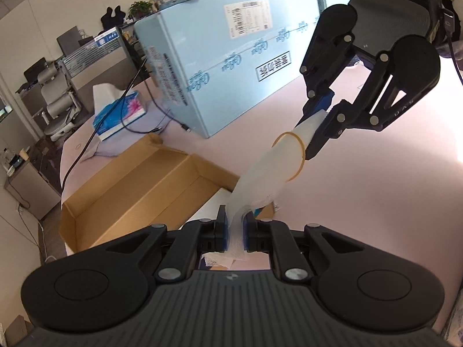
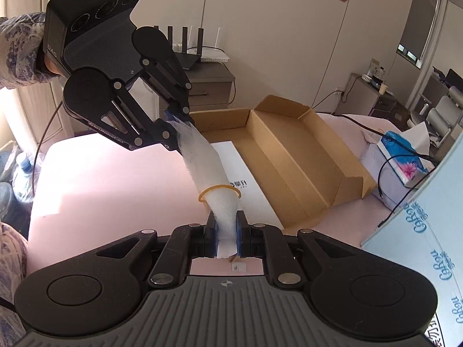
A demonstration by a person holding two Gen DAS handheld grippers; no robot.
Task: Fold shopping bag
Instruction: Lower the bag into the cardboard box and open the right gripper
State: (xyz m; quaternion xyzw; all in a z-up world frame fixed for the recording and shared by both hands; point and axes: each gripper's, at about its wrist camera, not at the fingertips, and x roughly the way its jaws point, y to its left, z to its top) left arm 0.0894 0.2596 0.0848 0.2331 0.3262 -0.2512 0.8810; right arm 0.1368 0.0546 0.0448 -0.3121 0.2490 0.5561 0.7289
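Observation:
The shopping bag [image 1: 260, 179] is a white translucent bag rolled into a long strip, held in the air between my two grippers above the pink table. A tan rubber band [image 1: 292, 153] loops around it near the right gripper's end; it also shows in the right wrist view [image 2: 220, 190]. My left gripper [image 1: 235, 225] is shut on one end of the bag. My right gripper [image 2: 225, 228] is shut on the other end of the bag [image 2: 202, 159]. The right gripper [image 1: 318, 127] shows in the left wrist view, and the left gripper [image 2: 176, 130] shows in the right wrist view.
An open flat cardboard box [image 1: 139, 188] lies on the pink table [image 1: 361, 202] under the bag, with a white sheet [image 2: 246, 185] beside it. A large light-blue carton [image 1: 231, 57] stands behind. A blue tissue pack [image 1: 121, 115] and black cables [image 2: 405, 156] lie nearby.

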